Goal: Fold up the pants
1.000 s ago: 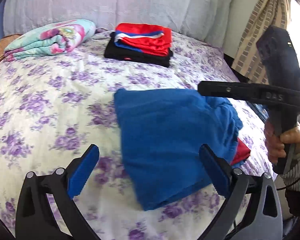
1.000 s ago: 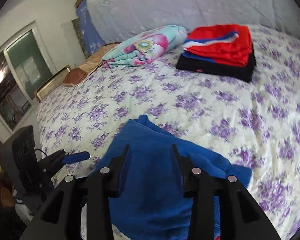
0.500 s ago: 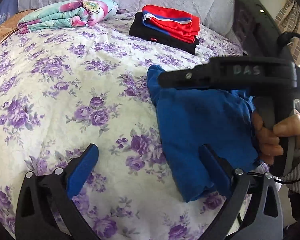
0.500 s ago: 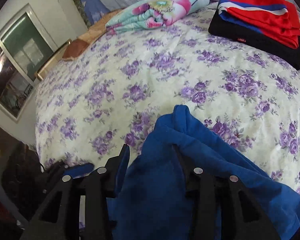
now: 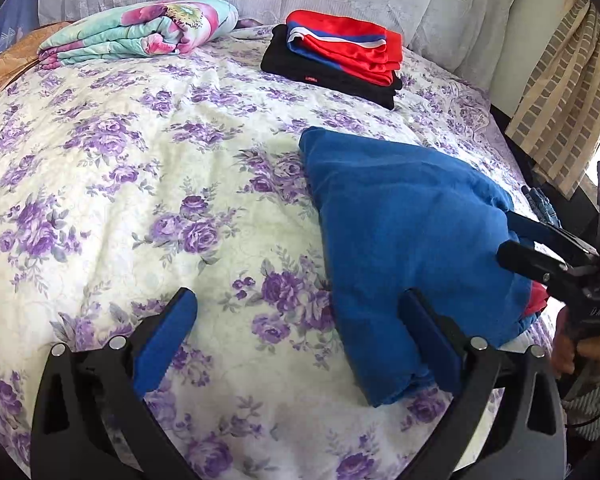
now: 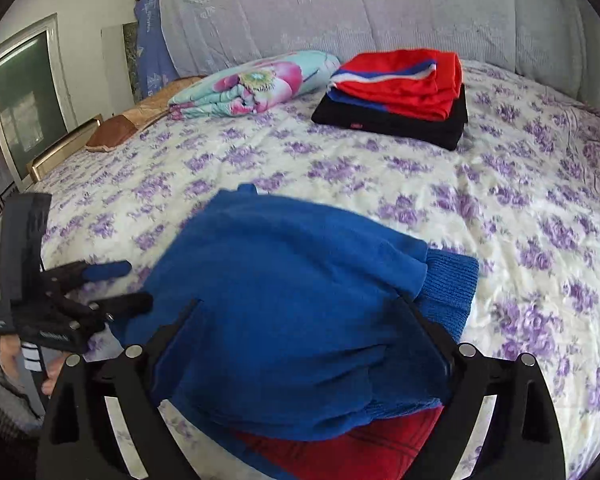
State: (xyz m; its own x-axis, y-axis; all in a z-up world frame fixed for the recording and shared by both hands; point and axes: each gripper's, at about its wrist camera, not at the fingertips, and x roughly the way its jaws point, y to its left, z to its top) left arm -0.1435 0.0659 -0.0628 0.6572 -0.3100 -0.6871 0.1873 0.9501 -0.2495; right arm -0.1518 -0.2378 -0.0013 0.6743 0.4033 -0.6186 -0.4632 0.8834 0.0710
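Now the blue pants [image 5: 404, 240] lie folded on the floral bedspread [image 5: 140, 184], near the front-right edge of the bed, w/ a red lining or 2nd red piece [image 6: 352, 452] showing at the near end under the blue. Left gripper [image 5: 300, 344] is spread wide, nothing between its blue pads [image 5: 164, 340]; right finger sits over the pants' near corner, left finger over bare bedspread. Right gripper [image 6: 304, 336] also wide open, fingers either side of the pants bundle; can't tell if they touch the fabric, not clamped on it. Towards the headboard: stack w/ red/white/blue garment [image 5: 344, 50] on top of a black one [image 5: 324, 76], & a rolled floral blanket [image 5: 140, 32] just beside it. Curtain [image 5: 560, 112] hangs at right.
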